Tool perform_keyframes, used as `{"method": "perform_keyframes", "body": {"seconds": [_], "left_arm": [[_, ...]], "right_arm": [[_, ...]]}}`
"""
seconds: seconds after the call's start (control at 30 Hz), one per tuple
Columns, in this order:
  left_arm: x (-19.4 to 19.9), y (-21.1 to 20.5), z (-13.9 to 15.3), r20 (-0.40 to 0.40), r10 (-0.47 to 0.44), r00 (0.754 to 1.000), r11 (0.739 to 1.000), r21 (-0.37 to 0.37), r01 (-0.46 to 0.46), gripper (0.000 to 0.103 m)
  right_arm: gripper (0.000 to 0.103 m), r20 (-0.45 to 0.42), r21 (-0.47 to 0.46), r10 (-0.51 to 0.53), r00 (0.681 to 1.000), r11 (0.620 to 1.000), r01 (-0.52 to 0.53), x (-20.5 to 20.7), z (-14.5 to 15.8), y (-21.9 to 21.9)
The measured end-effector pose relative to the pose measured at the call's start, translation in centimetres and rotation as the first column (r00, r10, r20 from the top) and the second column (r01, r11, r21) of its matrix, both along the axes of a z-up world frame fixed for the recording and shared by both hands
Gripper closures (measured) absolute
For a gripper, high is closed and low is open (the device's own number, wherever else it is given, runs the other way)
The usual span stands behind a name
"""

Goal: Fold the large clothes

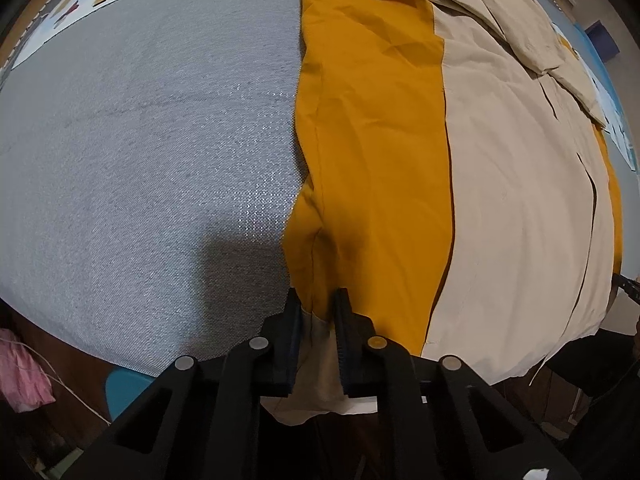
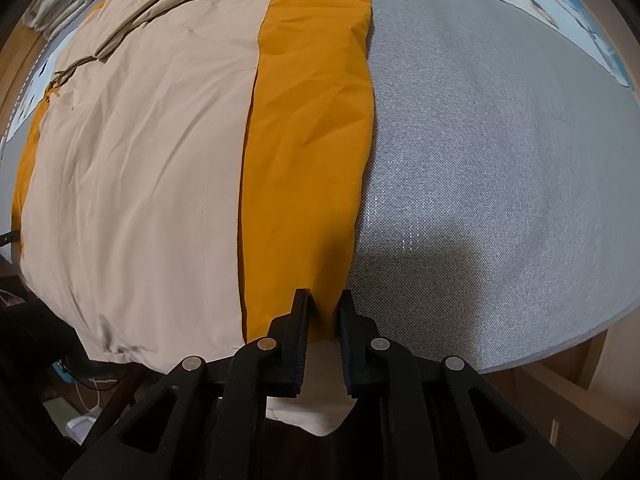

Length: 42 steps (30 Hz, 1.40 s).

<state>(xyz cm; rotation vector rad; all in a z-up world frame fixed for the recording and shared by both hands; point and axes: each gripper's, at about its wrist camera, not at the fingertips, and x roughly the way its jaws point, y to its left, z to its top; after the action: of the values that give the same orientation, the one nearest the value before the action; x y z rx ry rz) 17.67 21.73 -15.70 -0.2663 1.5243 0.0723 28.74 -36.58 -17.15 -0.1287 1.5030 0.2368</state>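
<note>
Left tongs and right tongs both level, pointing forward, jaws narrowed to a small gap with cloth pinched between each pair.

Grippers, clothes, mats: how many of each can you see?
Grippers: 2, left gripper and right gripper, each pinching the garment's edge.
Garments: 1, the mustard and cream garment.
Mats: 1, the grey mat.
Total: 4.

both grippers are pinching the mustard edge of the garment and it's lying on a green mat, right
Not quite: the mat is grey, not green, as both wrist views show. The rest holds: the left gripper and the right gripper each pinch the mustard edge of the mustard and cream garment at the near end of the mat.
</note>
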Motion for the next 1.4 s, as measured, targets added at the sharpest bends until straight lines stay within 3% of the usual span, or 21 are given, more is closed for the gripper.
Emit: {"method": "perform_keyframes", "body": {"seconds": [0.2,0.33,0.53,0.83,1.17,1.4], "left_arm": [[0.1,-0.7,0.9,0.016,-0.015,1.000,1.000,0.001,0.015,0.097],[0.0,-2.1,3.6,0.082,-0.060,0.995,0.998,-0.004,0.061,0.100],[-1.6,-4.1,9.7,0.222,-0.166,0.961,0.981,-0.062,0.184,0.100],[-3.3,-2.3,15.6,0.363,-0.127,0.923,0.966,-0.167,0.199,0.101],[-8.0,-1.6,20.3,0.432,-0.156,0.888,0.934,-0.227,0.274,0.101],[-9.1,0.0,21.0,0.454,-0.103,0.885,0.927,-0.280,0.251,0.101]], "right_arm": [[0.098,0.011,0.013,0.008,1.000,1.000,-0.008,0.0,0.3,-0.2],[0.100,0.029,0.040,-0.002,1.000,0.999,0.001,-0.1,1.4,-0.6],[0.100,0.109,0.218,-0.073,0.991,0.975,0.048,0.0,7.2,-2.4],[0.101,0.241,0.352,-0.092,0.966,0.936,0.001,-2.2,15.4,-4.8],[0.101,0.290,0.455,-0.128,0.948,0.890,-0.020,-8.4,20.1,-8.9],[0.101,0.317,0.519,-0.186,0.930,0.855,-0.005,-12.7,22.1,-12.3]]}}
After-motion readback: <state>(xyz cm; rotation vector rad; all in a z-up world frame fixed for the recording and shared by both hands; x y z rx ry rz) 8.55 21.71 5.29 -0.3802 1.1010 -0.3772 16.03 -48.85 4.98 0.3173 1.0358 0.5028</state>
